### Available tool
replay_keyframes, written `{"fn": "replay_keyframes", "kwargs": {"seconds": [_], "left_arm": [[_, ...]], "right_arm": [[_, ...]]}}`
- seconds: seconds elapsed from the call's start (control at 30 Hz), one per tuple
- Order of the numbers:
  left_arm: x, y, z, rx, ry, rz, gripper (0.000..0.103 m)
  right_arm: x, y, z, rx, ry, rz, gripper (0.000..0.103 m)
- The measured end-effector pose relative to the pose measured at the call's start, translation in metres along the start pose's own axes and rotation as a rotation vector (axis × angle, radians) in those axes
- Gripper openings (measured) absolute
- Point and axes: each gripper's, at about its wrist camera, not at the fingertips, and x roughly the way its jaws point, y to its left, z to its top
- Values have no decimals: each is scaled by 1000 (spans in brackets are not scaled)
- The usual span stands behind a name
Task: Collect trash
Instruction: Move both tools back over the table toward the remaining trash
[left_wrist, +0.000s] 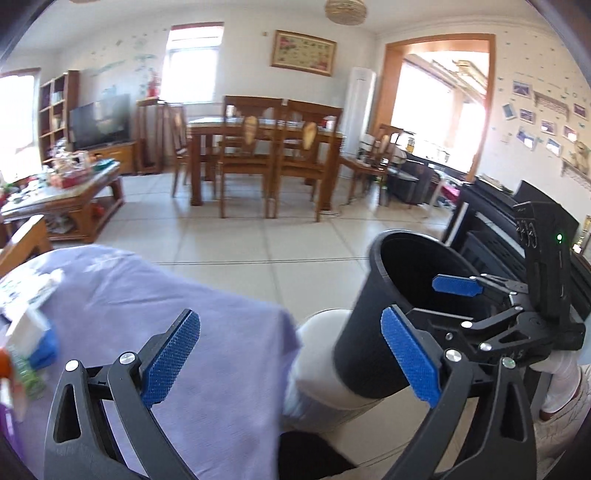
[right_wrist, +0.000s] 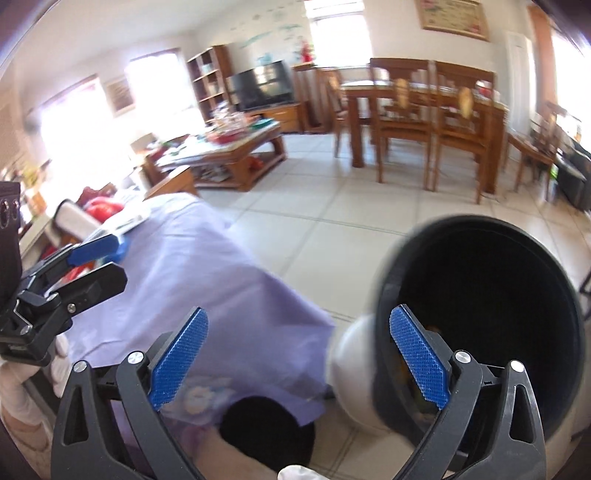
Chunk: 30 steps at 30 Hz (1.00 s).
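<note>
I see the lilac-covered table on my left, the black bin standing on the tiled floor just right of it, and my left gripper and right gripper both spread wide, gripping nothing

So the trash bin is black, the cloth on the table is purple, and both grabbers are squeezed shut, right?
Almost. The trash bin is black and the cloth is purple, but the grabbers are open, not shut. The left gripper and right gripper each show wide, empty jaws in their own wrist views.
</note>
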Motion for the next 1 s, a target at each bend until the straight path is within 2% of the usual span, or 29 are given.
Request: {"fn": "replay_keyframes", "kwargs": {"seconds": [0.17, 0.4, 0.67, 0.83, 1.0], "left_arm": [[-32, 52, -15, -33, -3, 129, 98], [-71, 122, -36, -112, -18, 255, 98], [-111, 210, -58, -167, -22, 408, 98], [-126, 266, -67, -179, 13, 478, 98], [-119, 319, -74, -180, 86, 475, 98]], "right_arm": [[28, 73, 17, -90, 22, 79, 97], [63, 175, 27, -195, 52, 182, 97], [105, 262, 42, -253, 83, 276, 97], [137, 304, 53, -279, 98, 293, 97], [169, 332, 68, -308, 112, 290, 97]]}}
